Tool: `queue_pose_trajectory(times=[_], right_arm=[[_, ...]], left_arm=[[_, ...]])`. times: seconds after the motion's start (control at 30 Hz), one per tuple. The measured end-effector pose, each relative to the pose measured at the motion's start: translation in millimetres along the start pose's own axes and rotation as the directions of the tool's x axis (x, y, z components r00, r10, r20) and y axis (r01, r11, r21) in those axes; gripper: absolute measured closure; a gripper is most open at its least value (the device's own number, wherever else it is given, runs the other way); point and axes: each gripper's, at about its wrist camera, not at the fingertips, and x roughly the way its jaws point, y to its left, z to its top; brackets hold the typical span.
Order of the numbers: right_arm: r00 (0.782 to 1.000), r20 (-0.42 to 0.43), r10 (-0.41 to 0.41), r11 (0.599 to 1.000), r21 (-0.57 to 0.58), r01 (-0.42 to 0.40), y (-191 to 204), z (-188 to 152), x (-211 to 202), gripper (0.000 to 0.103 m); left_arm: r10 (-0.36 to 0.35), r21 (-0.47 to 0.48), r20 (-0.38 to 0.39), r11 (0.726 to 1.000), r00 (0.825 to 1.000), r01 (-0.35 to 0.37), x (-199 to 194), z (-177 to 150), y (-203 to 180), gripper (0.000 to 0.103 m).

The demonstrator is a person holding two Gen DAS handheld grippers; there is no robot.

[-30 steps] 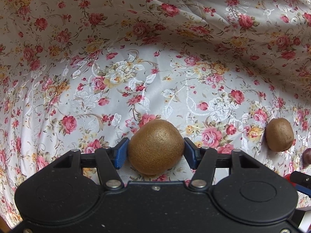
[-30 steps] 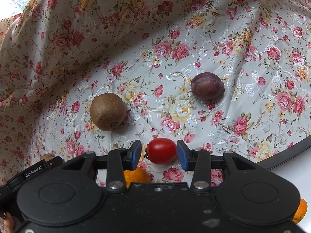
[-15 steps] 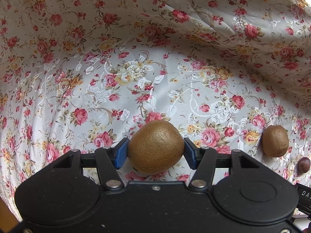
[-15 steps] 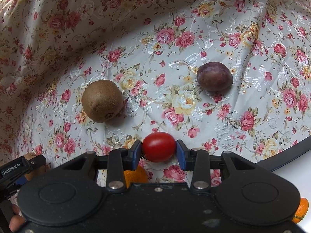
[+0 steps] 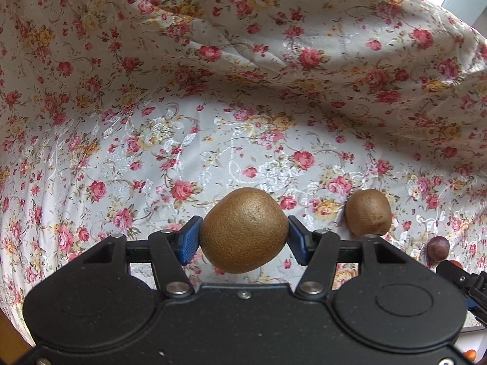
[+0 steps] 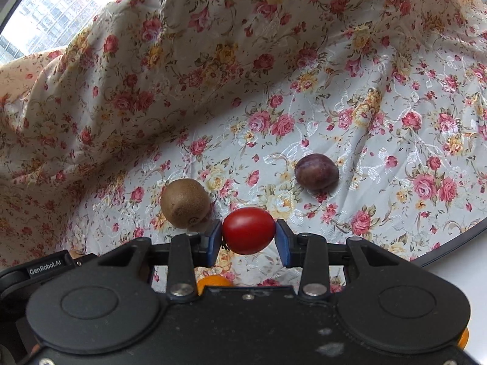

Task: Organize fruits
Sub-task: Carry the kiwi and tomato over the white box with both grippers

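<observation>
My left gripper (image 5: 243, 238) is shut on a large brown kiwi (image 5: 243, 228), which hangs above the flowered cloth (image 5: 152, 152). A second kiwi (image 5: 368, 211) lies on the cloth to its right, with a dark plum (image 5: 438, 247) beyond. In the right wrist view, my right gripper (image 6: 248, 238) has its jaws closing on a red tomato (image 6: 248, 230). Both blue pads touch the tomato, and it is clear of the cloth. The lying kiwi (image 6: 185, 202) sits just left of that gripper. The plum (image 6: 316, 172) lies farther off to the right.
The flowered cloth (image 6: 152, 91) rises in folds behind the fruit. An orange fruit (image 6: 213, 283) shows under the right gripper and another (image 6: 463, 337) at the right edge. A dark rim (image 6: 450, 243) bounds the cloth at the right, with a white surface past it.
The right jaws closed onto the tomato and lifted it off the cloth. The left gripper rose with its kiwi, and the lying kiwi now appears closer to it.
</observation>
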Motion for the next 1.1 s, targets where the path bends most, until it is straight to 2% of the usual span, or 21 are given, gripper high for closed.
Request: queue_pose_trajectory(times=[0.2, 0.43, 0.67, 0.9, 1.1], right_arm=[[0.997, 0.05, -0.051, 0.995, 0.091, 0.047, -44, 10, -25, 0.063], [0.99, 0.073, -0.123, 0.972, 0.212, 0.105, -102, 19, -48, 0.063], [0.982, 0.049, -0.182, 0.94, 0.303, 0.159, -155, 22, -65, 0.063], [0.969, -0.006, -0.245, 0.912, 0.338, 0.233, -191, 18, -79, 0.063], [0.957, -0.045, -0.286, 0.892, 0.352, 0.284, -226, 14, -94, 0.063]], left_arm=[[-0.046, 0.062, -0.007, 0.997, 0.999, 0.046, -8, -11, -41, 0.041], [-0.121, 0.156, -0.042, 0.98, 0.992, 0.126, -18, -36, -94, 0.041], [-0.181, 0.26, -0.075, 0.946, 0.981, 0.194, -32, -69, -149, 0.041], [-0.243, 0.326, -0.149, 0.903, 0.959, 0.28, -42, -104, -197, 0.041], [-0.23, 0.398, -0.208, 0.868, 0.951, 0.297, -43, -137, -226, 0.041]])
